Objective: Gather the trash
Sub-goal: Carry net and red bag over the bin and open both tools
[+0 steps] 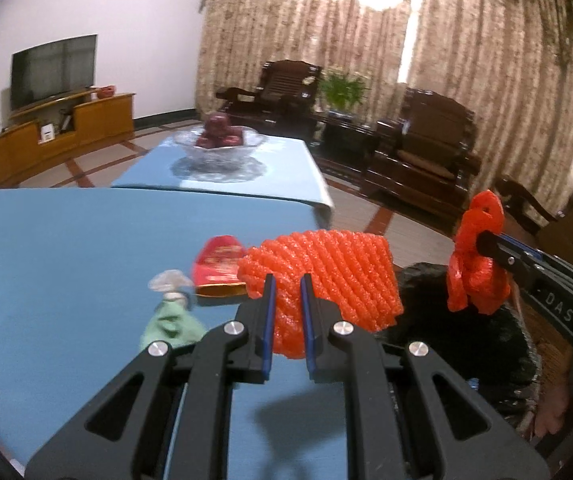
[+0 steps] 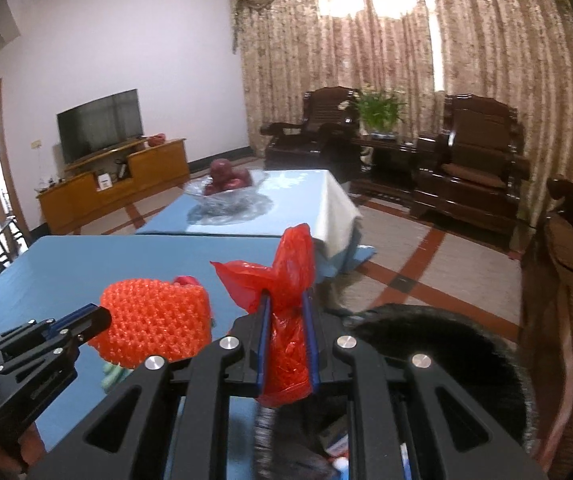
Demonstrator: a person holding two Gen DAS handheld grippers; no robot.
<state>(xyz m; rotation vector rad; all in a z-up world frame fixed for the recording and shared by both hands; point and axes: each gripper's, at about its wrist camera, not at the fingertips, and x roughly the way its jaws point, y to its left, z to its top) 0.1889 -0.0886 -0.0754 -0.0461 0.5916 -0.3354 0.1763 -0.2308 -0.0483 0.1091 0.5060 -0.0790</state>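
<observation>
1. Two claws are each loaded. The left claw (image 1: 286, 280) is clamped on an orange foam net (image 1: 326, 276), its blue-lined fingers (image 1: 269, 312) pressing the near lower part of the net. The right claw (image 2: 286, 300) is clamped on a crumpled red plastic bag (image 2: 282, 276), which sticks up above the fingertips and hangs below them.
2. Governing relation: a black trash bag (image 2: 438, 344) gapes just off the right edge of the desk (image 1: 66, 248). The bag mouth lies directly under and to the right of the right claw, so that claw is the nearer; the left claw has to carry its net rightward past the desk's right edge to reach it.
3. Long axis: seen from the left wrist, the foam net runs across the claw, left to right, with most of its length overhanging toward the trash bag.
4. Still lying on the desk, near its right edge and left of the net: a red wrapper (image 1: 218, 264) with a gold band, a clear crumpled wrapper (image 1: 168, 280) and a green scrap (image 1: 170, 324) nearest the left claw.
5. Judgement: release of the red plastic bag looks like the step in hand; the net follows; three pieces await collection.
</observation>
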